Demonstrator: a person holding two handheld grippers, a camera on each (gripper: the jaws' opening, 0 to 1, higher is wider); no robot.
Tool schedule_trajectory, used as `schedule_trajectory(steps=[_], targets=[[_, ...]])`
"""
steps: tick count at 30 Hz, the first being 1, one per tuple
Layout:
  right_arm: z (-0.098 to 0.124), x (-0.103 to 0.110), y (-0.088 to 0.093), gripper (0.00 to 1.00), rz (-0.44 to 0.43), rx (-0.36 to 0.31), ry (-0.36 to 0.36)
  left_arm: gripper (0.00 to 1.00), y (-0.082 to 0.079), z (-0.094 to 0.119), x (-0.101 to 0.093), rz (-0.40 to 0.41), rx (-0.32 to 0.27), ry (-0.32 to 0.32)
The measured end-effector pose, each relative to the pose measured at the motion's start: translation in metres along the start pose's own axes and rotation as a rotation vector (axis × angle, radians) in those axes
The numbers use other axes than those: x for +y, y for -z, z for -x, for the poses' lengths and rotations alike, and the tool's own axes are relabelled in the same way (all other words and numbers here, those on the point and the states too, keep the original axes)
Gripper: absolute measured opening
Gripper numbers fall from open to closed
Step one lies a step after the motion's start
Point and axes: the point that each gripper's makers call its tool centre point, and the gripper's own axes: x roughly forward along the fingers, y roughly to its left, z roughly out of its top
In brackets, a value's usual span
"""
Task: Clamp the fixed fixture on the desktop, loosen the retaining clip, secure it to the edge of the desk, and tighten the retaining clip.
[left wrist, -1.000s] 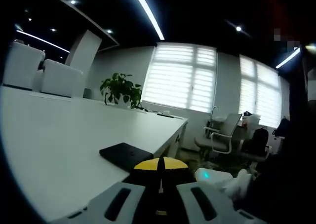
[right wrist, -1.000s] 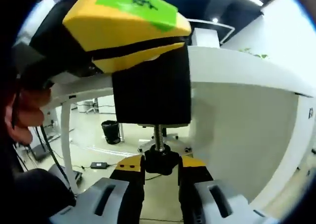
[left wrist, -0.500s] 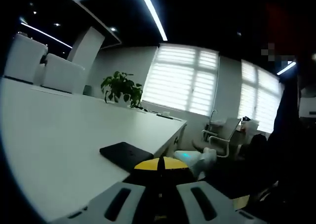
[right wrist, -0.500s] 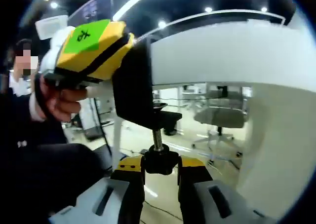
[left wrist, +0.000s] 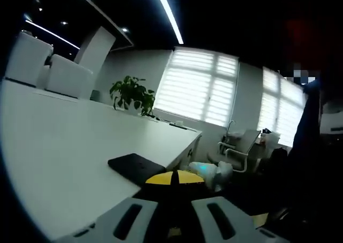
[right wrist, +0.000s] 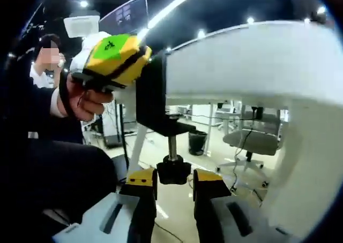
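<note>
Seated over the edge of the white desk (right wrist: pixel 252 61), the black clamp fixture (right wrist: pixel 153 101), its top plate (left wrist: pixel 136 167) lying flat on the desktop. Held at the upper end by the left gripper (right wrist: pixel 115 61), jaws closed on the fixture. Below, right gripper (right wrist: pixel 173 187) with jaws narrow around the screw knob (right wrist: pixel 172 171). Placement apparently done; tightening the retaining clip probably left.

Each hand-held gripper (right wrist: pixel 174 185) has grey slotted jaws with yellow-and-black tips; the person's sleeve (right wrist: pixel 32 104) is dark.
</note>
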Motion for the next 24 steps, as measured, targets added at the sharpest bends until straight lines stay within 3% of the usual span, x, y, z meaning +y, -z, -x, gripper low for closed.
schedule_trajectory(steps=[4, 7, 11, 16, 19, 21, 22, 23, 24], targets=[[0.008, -0.008, 0.000, 0.35, -0.064, 0.026, 0.161, 0.01, 0.000, -0.001, 0.000, -0.007, -0.004, 0.001], [0.007, -0.003, 0.010, 0.35, -0.082, 0.075, 0.304, 0.01, 0.000, -0.001, 0.000, -0.014, -0.007, 0.002], [0.000, -0.001, 0.011, 0.37, -0.157, 0.040, 0.529, 0.01, 0.000, -0.002, 0.000, -0.023, -0.012, 0.002], [0.000, 0.001, 0.008, 0.36, -0.136, 0.037, 0.714, 0.01, 0.000, -0.002, 0.000, -0.030, -0.019, 0.001], [-0.002, 0.005, 0.008, 0.36, -0.139, 0.051, 0.728, 0.01, 0.000, -0.001, 0.000, -0.028, -0.024, 0.004], [0.003, 0.001, 0.008, 0.28, -0.143, 0.055, 0.752, 0.01, 0.000, 0.000, -0.001, -0.027, -0.028, 0.005], [0.006, -0.001, 0.009, 0.24, -0.130, 0.066, 0.765, 0.01, 0.000, 0.000, -0.001, -0.025, -0.029, 0.006], [0.005, -0.004, 0.005, 0.24, -0.066, 0.066, 0.739, 0.01, 0.000, 0.000, -0.001, -0.024, -0.029, 0.006], [0.004, -0.001, 0.007, 0.24, -0.132, 0.058, 0.722, 0.01, 0.000, 0.000, -0.001, -0.024, -0.029, 0.006]])
